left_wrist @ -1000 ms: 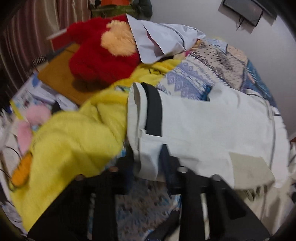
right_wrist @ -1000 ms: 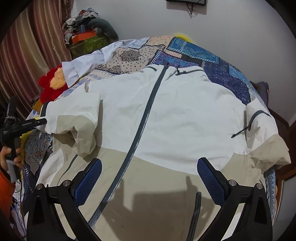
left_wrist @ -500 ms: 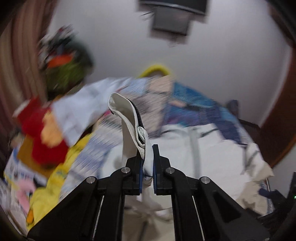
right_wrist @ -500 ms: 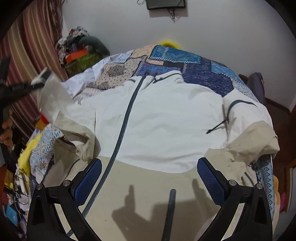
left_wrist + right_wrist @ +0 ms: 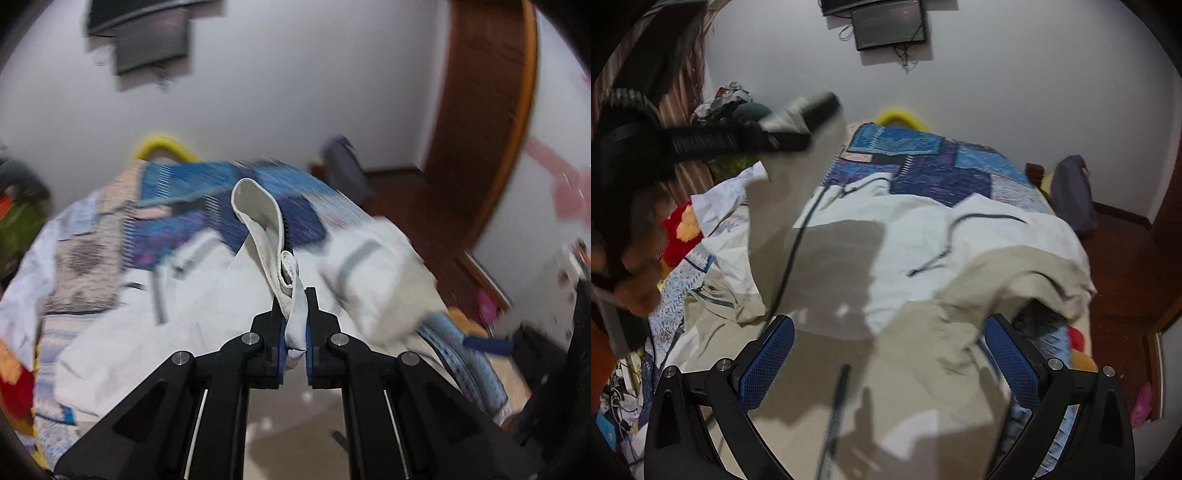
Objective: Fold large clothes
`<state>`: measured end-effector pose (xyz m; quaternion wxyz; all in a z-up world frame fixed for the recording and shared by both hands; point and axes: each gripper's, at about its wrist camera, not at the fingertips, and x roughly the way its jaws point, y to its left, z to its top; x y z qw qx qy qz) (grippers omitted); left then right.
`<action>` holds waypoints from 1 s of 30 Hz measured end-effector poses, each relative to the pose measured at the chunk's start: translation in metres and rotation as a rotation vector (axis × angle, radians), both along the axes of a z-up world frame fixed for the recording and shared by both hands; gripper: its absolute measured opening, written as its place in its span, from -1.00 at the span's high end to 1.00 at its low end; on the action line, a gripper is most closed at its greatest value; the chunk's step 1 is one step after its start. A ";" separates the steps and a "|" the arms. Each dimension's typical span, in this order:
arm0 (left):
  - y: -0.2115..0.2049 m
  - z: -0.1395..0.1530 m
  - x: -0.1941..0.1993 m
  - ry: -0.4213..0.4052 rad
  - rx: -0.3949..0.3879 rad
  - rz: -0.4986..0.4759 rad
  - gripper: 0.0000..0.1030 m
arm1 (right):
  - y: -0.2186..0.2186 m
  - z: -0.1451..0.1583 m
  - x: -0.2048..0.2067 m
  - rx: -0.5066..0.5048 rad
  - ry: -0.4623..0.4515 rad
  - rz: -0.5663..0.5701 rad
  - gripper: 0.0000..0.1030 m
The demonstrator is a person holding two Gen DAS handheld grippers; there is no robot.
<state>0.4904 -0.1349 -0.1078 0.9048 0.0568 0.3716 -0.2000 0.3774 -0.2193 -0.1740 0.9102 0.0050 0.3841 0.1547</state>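
A large white and beige jacket (image 5: 923, 240) lies spread on the bed, zip up. My left gripper (image 5: 294, 325) is shut on the jacket's sleeve cuff (image 5: 266, 221), which loops up above the pads. In the right wrist view that left gripper (image 5: 798, 136) is raised at the upper left, and the beige sleeve (image 5: 786, 206) hangs from it over the jacket's left side. My right gripper (image 5: 886, 354) is open low above the beige hem, with only flat fabric under the gap between its blue pads (image 5: 768, 362).
A blue patchwork quilt (image 5: 942, 162) covers the bed. A red plush toy (image 5: 681, 229) and white cloth lie at the left. A dark bag (image 5: 1071, 192) stands by the far right corner. A screen (image 5: 886, 22) hangs on the wall. Wooden floor lies to the right.
My left gripper closed on the sleeve cuff, lifted it and swung it to the right across the jacket. The right gripper drifted rightward along the hem and stayed open.
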 end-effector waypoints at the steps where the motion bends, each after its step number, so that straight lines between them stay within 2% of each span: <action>1: -0.007 -0.006 -0.002 0.016 0.010 -0.020 0.86 | -0.005 0.000 -0.003 -0.005 0.001 -0.006 -0.99; 3: -0.018 -0.021 -0.008 0.057 0.020 -0.065 0.85 | -0.012 -0.001 -0.008 -0.021 0.000 -0.019 -0.99; 5: -0.021 -0.028 -0.011 0.088 0.029 -0.083 0.70 | -0.021 -0.002 -0.013 -0.037 -0.004 -0.034 -0.99; 8: -0.013 -0.024 -0.018 0.095 0.026 -0.097 0.17 | -0.030 0.000 -0.016 -0.034 -0.002 -0.051 -0.99; 9: -0.005 -0.019 -0.021 0.078 0.022 -0.088 -0.15 | -0.033 0.002 -0.017 -0.027 -0.001 -0.058 -0.99; 10: 0.002 -0.012 -0.026 0.056 0.022 -0.077 -0.37 | -0.034 0.004 -0.016 -0.019 0.000 -0.061 -0.99; 13: 0.024 0.003 -0.041 -0.004 0.035 -0.039 -0.59 | -0.034 0.012 -0.010 0.024 0.000 -0.065 -0.99; 16: 0.068 0.008 -0.048 -0.034 0.075 0.040 -0.69 | -0.027 0.019 0.001 0.075 0.008 -0.056 -0.99; 18: 0.109 0.001 -0.053 -0.025 0.113 0.116 -0.71 | -0.019 0.022 0.011 0.094 0.016 -0.048 -0.99; 22: 0.189 -0.035 -0.046 0.072 0.159 0.281 -0.71 | 0.004 0.018 0.040 0.080 0.041 -0.027 -0.94; 27: 0.272 -0.097 -0.034 0.206 0.189 0.452 -0.71 | 0.032 -0.005 0.090 -0.055 0.078 -0.041 -0.52; 30: 0.303 -0.123 -0.026 0.248 0.160 0.510 -0.71 | 0.040 -0.026 0.115 -0.145 0.092 -0.091 -0.23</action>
